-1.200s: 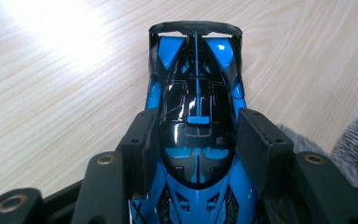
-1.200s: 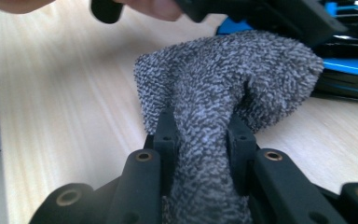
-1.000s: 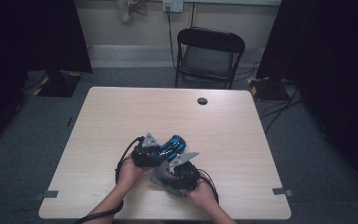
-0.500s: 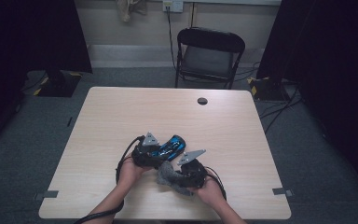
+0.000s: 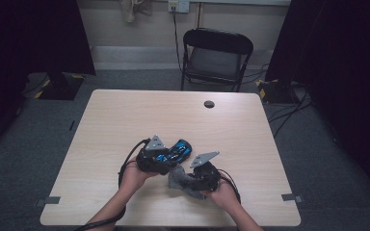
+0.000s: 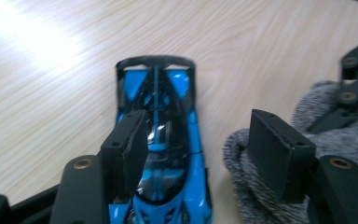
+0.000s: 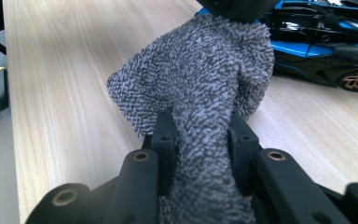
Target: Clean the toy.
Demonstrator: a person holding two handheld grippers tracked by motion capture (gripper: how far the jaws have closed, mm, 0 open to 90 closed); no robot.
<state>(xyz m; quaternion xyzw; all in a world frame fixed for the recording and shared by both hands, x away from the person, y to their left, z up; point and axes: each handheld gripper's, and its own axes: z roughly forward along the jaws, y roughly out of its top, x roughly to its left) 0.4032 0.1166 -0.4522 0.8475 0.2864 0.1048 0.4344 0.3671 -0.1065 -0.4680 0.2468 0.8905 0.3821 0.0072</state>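
Note:
A blue and black toy car (image 5: 178,150) lies on the wooden table (image 5: 125,120) in front of the person. My left gripper (image 5: 169,156) sits over its near end. Its jaws have just been opening and now stand open: in the left gripper view (image 6: 198,130) the left jaw rests by the car's (image 6: 158,93) roof, and the right jaw stands clear of it. My right gripper (image 5: 185,180) is shut on a bunched grey cloth (image 5: 175,179) just right of the car. In the right gripper view the cloth (image 7: 200,70) rises from between the jaws (image 7: 200,128), with the car (image 7: 317,32) behind it.
A small black round cap (image 5: 209,104) sits near the table's far edge. A black folding chair (image 5: 217,53) stands behind the table. Cables trail from both grippers toward the near edge. Bare wood lies to the left, right and far side of the hands.
My right hand has shifted a little to the right with the grey cloth in its jaws, away from the car. The left hand and the car have stayed put.

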